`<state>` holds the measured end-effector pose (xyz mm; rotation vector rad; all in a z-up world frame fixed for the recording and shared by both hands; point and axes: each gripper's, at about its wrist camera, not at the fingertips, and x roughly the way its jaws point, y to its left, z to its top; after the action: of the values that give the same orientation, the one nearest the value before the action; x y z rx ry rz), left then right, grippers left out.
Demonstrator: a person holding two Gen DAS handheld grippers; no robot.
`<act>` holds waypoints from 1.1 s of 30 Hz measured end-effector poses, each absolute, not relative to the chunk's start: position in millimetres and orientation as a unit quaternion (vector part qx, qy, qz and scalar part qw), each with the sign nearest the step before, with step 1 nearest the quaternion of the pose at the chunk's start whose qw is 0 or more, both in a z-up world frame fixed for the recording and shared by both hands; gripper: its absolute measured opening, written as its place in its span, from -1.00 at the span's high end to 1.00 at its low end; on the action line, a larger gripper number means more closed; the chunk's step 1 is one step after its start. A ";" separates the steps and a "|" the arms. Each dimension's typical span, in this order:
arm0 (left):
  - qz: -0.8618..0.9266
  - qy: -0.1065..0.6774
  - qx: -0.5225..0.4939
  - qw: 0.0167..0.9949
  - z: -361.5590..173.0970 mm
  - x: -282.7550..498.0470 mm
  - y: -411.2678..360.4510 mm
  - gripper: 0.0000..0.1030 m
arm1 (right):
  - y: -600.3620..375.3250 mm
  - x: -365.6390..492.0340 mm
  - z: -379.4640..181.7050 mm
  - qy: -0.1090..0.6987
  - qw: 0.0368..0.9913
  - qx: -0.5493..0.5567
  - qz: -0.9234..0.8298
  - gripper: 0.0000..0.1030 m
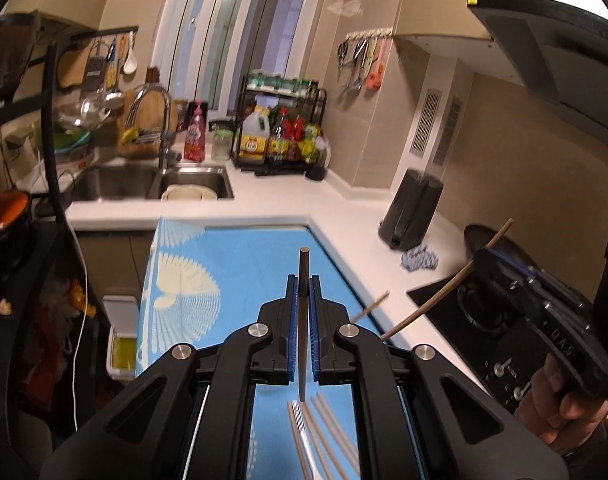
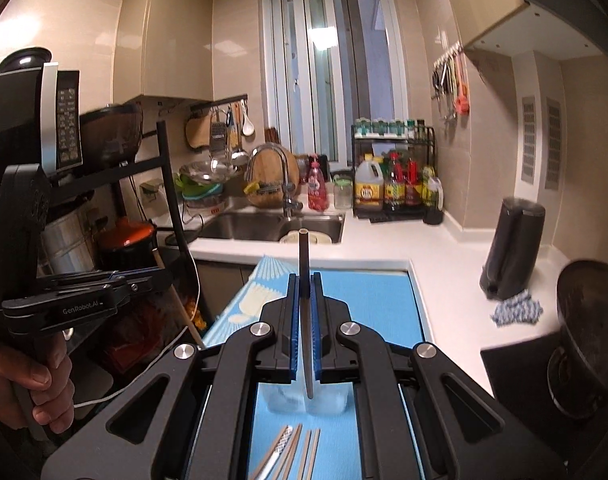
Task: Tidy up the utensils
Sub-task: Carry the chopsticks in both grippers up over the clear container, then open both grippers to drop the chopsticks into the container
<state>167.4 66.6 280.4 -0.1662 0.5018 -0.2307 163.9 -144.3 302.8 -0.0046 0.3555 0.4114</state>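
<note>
1. Covering the bench, a blue mat carries a clear container just below the right tool.
2. Each tool is clamped on one upright dark chopstick; the left tool grips another chopstick.
3. Spare chopsticks lie nearest, long axes pointing away.

Glossy white worktop; matt blue cloth mat; shiny steel sink; wooden chopsticks; matt black plastic gripper, blue ribbed pads.
</note>
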 end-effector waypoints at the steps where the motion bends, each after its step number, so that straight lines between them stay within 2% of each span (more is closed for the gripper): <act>1: -0.113 0.237 -0.080 0.962 289.8 173.3 65.4 0.90 | -141.5 169.1 308.1 0.170 0.964 -0.002 0.204 0.89; 6: -0.093 0.228 -0.074 0.966 289.8 209.7 60.9 0.90 | -126.2 198.1 311.4 0.156 0.968 -0.009 0.197 0.90; 15: -0.091 0.303 -0.072 0.946 203.1 258.9 54.8 0.89 | -119.7 261.5 230.1 0.240 0.954 -0.018 0.181 0.87; 16: -0.098 0.304 -0.078 0.944 198.9 257.3 56.0 0.85 | -121.2 261.6 226.4 0.243 0.953 -0.020 0.181 0.86; 19: -0.098 0.279 -0.086 0.952 201.4 243.2 64.1 0.47 | -131.8 256.0 225.1 0.241 0.954 -0.019 0.180 0.80; 20: -0.093 0.268 -0.089 0.955 203.8 237.3 67.0 0.43 | -137.5 251.9 226.4 0.238 0.955 -0.016 0.179 0.80; 24: -0.076 0.238 -0.108 0.962 207.0 207.4 77.0 0.42 | -155.3 231.5 230.9 0.227 0.958 -0.004 0.176 0.79; 33: -0.037 0.216 -0.081 0.972 174.3 130.7 65.1 0.35 | -166.0 148.6 205.8 0.194 0.966 -0.011 0.172 0.60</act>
<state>130.7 65.1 174.3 -0.1638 0.4364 -0.0738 148.6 -166.0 205.8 -0.0229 0.3926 0.3483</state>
